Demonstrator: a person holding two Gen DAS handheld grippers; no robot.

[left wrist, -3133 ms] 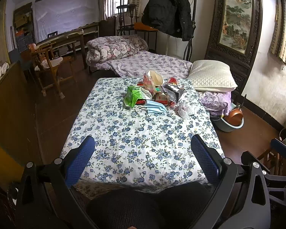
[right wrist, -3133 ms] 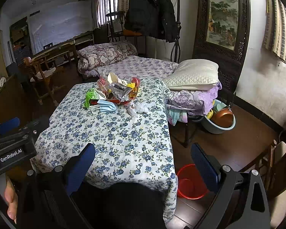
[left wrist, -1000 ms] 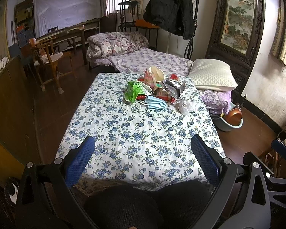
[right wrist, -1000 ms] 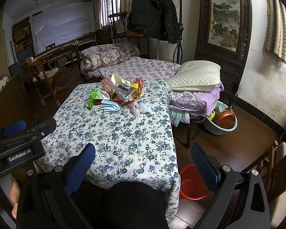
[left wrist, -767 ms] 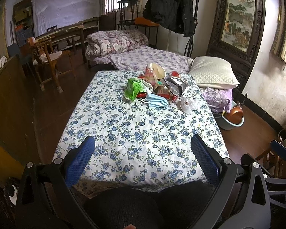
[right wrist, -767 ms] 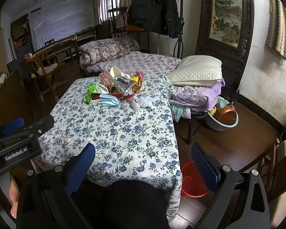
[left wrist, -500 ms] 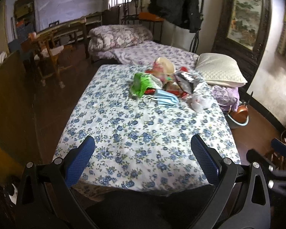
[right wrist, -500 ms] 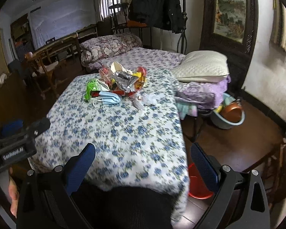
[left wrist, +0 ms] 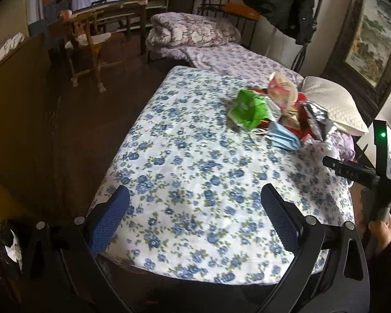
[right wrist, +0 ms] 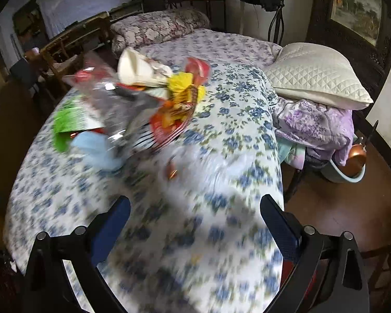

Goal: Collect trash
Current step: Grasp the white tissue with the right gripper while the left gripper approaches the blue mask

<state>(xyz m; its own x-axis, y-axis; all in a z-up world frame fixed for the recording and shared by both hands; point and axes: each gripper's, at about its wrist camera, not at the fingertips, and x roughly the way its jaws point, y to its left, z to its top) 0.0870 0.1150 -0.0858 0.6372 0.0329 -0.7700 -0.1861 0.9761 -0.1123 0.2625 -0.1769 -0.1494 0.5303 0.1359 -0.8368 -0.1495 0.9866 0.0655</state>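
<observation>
Compared with half a second earlier, both grippers had moved in over the floral tablecloth (left wrist: 195,172), and the right one had gone much further: the trash pile (right wrist: 143,104) now filled the upper middle of its view, smeared by motion blur. That read as the approach to a first pick, with nothing collected yet.

The left gripper (left wrist: 195,216) hung over the near half of the table, its jaws spread wide and empty, the pile (left wrist: 276,114) well ahead and to its right. The right gripper (right wrist: 195,221) was likewise wide open with nothing between its blue pads, the nearest wrappers just ahead.

The heap sat at the far end of the table, near the white quilted pillow (right wrist: 315,75). It was mostly thin, crinkly stuff: a glossy green packet (left wrist: 247,109), a soft pleated blue face mask (left wrist: 284,138), a pale paper cup (right wrist: 135,67) lying on its side, red and yellow foil wrappers (right wrist: 179,104) (too blurred to sort apart). Such light, slippery pieces would probably crumple under the pads rather than resist.
</observation>
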